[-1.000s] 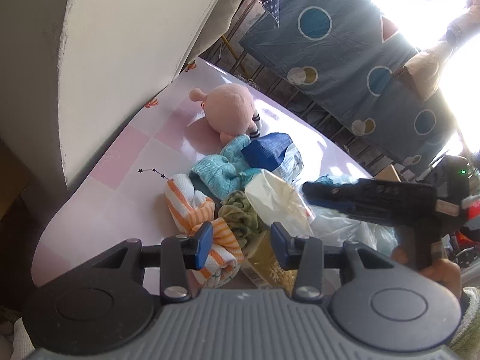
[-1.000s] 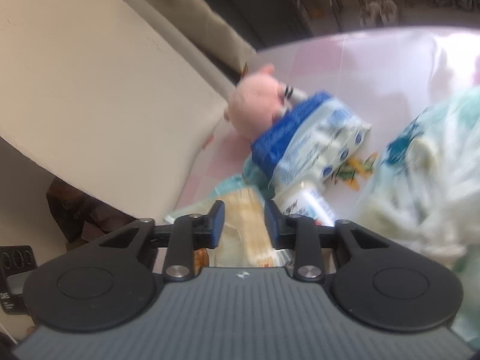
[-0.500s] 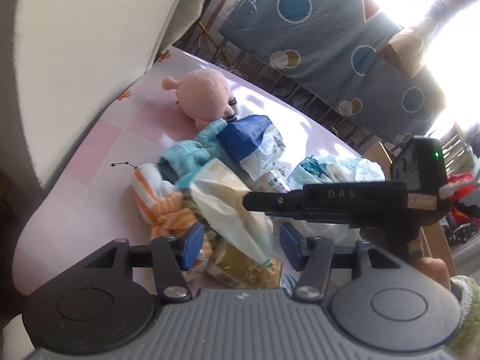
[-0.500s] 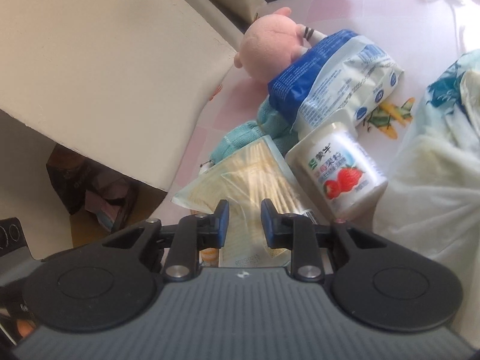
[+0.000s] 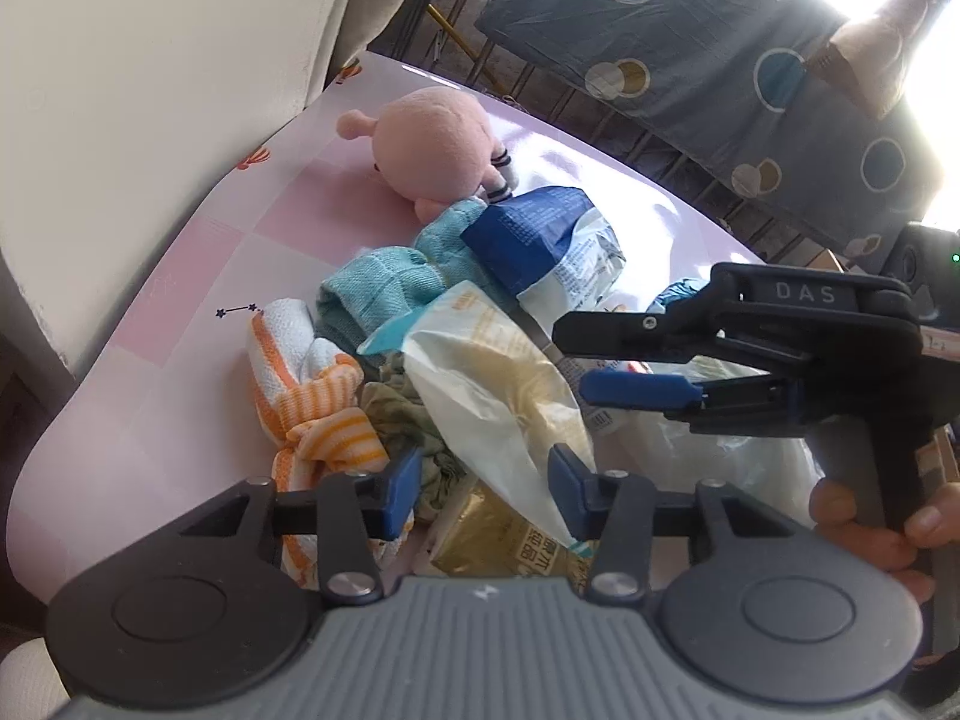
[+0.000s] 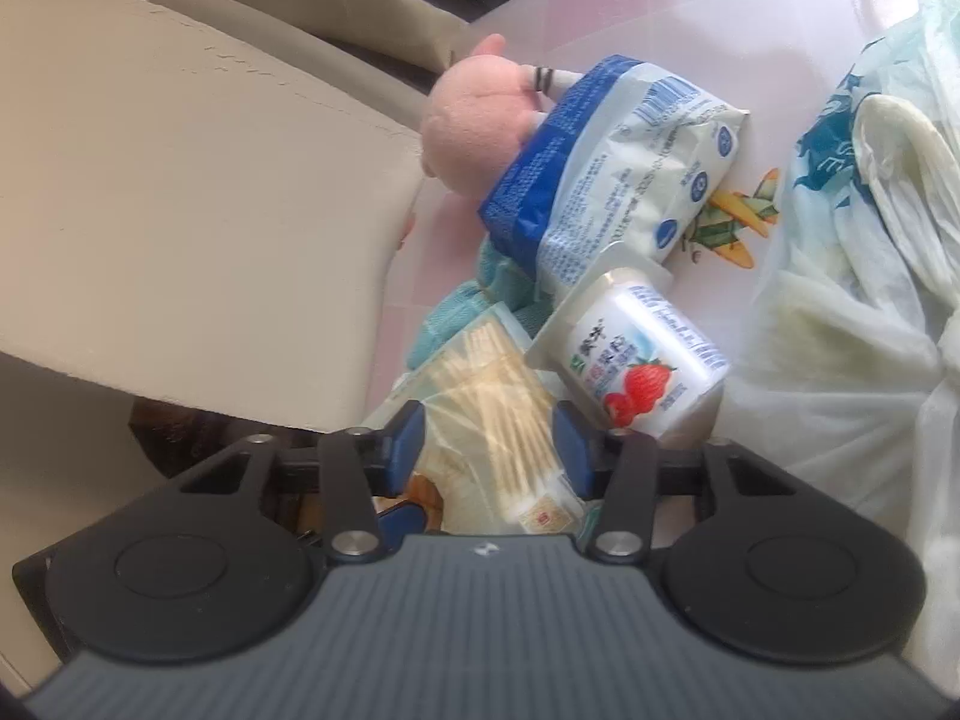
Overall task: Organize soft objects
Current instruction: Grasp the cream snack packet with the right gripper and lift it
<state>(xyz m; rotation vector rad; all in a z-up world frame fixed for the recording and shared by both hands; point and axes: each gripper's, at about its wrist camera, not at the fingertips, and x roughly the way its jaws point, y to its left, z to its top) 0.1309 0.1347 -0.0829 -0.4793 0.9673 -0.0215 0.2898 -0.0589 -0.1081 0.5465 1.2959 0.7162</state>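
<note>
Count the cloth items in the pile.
3 in the left wrist view: an orange-striped cloth at the pile's left edge, a teal knit behind it below the plush, and an olive cloth under the bag. More may be buried.

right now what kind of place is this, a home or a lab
Most likely a home, near a bright window or balcony. A pink checked tablecloth with cartoon prints covers the table, a cream chair back stands beside it, and a dotted blue sheet hangs in the light behind railings.
</note>
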